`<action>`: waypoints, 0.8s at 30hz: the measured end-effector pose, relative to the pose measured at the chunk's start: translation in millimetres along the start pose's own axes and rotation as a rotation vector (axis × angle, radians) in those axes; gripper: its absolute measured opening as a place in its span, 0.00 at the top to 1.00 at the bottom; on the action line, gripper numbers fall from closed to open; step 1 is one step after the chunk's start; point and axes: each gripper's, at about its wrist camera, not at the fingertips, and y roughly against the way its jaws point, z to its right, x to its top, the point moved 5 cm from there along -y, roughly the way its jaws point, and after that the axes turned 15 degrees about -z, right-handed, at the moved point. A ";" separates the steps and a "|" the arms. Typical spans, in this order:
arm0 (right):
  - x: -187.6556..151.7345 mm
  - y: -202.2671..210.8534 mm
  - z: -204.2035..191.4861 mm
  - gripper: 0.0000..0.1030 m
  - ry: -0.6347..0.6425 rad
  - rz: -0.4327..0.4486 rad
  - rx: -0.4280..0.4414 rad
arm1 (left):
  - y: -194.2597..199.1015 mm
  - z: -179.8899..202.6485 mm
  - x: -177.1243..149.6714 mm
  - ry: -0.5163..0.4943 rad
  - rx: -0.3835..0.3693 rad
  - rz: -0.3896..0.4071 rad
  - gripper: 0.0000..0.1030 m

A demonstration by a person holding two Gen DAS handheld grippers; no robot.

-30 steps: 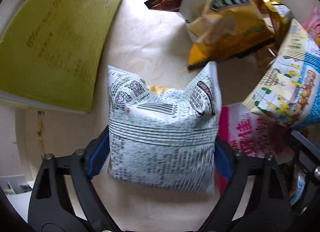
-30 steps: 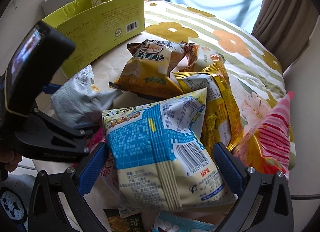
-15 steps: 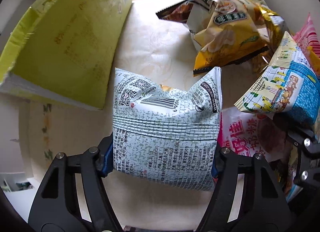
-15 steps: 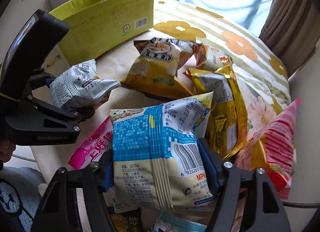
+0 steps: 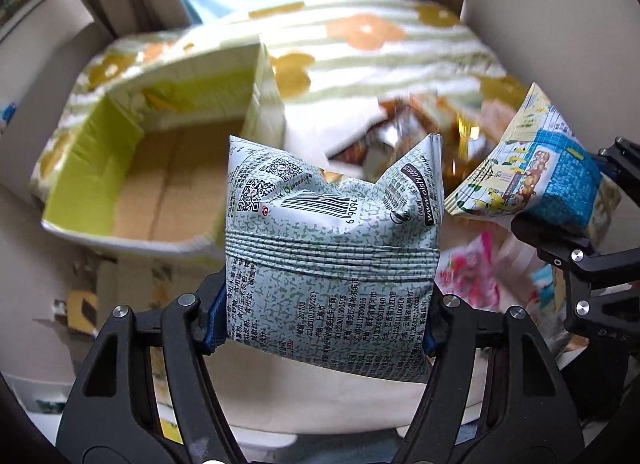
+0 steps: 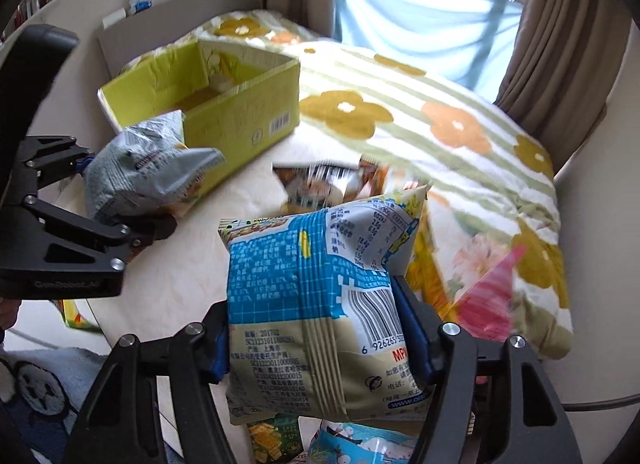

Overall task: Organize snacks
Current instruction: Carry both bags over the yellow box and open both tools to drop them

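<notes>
My left gripper (image 5: 324, 324) is shut on a grey-green speckled snack bag (image 5: 328, 248) and holds it off the bed, in front of the open yellow-green cardboard box (image 5: 92, 152). In the right wrist view the same bag (image 6: 144, 172) hangs beside the box (image 6: 240, 124). My right gripper (image 6: 318, 344) has a blue and cream snack bag (image 6: 316, 276) between its pads; its jaws are still closing and pressing the bag's sides. That bag (image 5: 532, 176) also shows at the right of the left wrist view, lifted off the bed.
Several more snack bags lie on the cream sheet: brown and yellow ones (image 6: 316, 184), a pink one (image 6: 488, 296) and others under my right gripper (image 6: 272, 440). A flowered striped quilt (image 6: 400, 112) covers the far bed. Curtains and a window stand behind.
Both grippers closed onto their bags and lifted them off the bed. The views tilted up, so the inside of the box and the window came into sight.
</notes>
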 end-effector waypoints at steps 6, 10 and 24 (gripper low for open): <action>41.4 38.6 -9.2 0.39 -0.058 0.104 -0.048 | 41.0 -43.8 32.3 -0.018 -0.004 0.124 0.35; 79.1 53.8 -30.7 0.39 -0.097 0.155 -0.058 | 59.2 -87.5 55.4 -0.023 -0.005 0.176 0.35; 211.4 10.4 -113.9 0.39 -0.216 0.174 0.065 | 28.3 -257.3 112.2 -0.004 0.003 0.148 0.35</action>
